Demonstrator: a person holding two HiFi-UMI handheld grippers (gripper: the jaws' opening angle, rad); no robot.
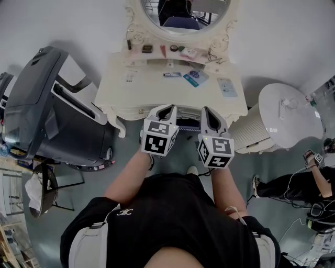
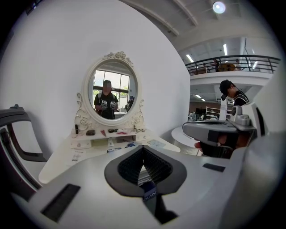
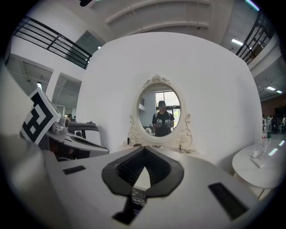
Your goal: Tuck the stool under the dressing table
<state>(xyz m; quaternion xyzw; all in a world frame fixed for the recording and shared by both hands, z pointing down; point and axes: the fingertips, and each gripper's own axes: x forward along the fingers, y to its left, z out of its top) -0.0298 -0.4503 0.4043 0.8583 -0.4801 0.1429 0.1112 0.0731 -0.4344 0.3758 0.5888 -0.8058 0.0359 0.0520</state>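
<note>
The cream dressing table (image 1: 157,86) with its oval mirror (image 1: 183,15) stands straight ahead against the white wall. My left gripper (image 1: 166,109) and right gripper (image 1: 207,111) hover side by side at its front edge. Both are shut and hold nothing. Between them, under the tabletop's front edge, shows a sliver of a dark striped thing (image 1: 187,123); I cannot tell whether it is the stool. In the left gripper view the shut gripper (image 2: 143,150) points at the table (image 2: 89,154). The right gripper view shows the shut gripper (image 3: 144,154) aimed at the mirror (image 3: 158,112).
A big grey reclining chair (image 1: 52,115) stands close on the table's left. At the right are a ribbed white unit (image 1: 251,131) and a round white side table (image 1: 288,112). A person in black (image 1: 298,186) sits at the far right. Small items lie on the tabletop.
</note>
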